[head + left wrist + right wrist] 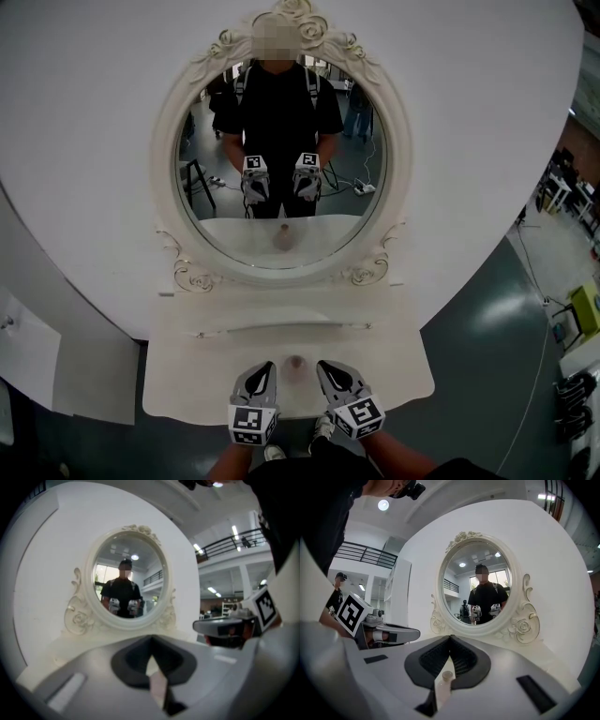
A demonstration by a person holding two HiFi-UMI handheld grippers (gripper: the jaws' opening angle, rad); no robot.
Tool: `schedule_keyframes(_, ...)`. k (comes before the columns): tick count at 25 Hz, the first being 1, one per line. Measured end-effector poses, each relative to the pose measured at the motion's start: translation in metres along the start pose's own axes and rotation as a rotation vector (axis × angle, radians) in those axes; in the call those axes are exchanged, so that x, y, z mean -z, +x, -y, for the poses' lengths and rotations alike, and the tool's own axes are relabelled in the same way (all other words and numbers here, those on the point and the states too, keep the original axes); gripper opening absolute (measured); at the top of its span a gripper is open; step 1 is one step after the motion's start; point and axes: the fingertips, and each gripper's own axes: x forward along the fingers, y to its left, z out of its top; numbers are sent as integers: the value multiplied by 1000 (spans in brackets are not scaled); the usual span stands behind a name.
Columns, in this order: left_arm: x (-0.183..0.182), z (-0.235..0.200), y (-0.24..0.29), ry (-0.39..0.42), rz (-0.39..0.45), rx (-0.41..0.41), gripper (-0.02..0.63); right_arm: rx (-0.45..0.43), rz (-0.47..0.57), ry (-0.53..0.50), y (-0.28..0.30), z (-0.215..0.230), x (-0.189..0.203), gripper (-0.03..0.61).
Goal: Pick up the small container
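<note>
While left hand-held gripper point(266, 367) and right hand-held gripper point(324, 365) flank it closed, empty, small pale round container point(296, 361) on white vanity point(187, 375)

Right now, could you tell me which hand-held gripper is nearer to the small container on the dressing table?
Right, though only slightly. The container stands between both: the right hand-held gripper just to its right, the left hand-held gripper slightly farther to its left.
</note>
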Motion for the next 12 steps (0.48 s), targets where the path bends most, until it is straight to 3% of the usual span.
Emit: schedule_keyframes(12,50,10,25,-42,-106,-30,8,-1,-48,74,11,25,33,6)
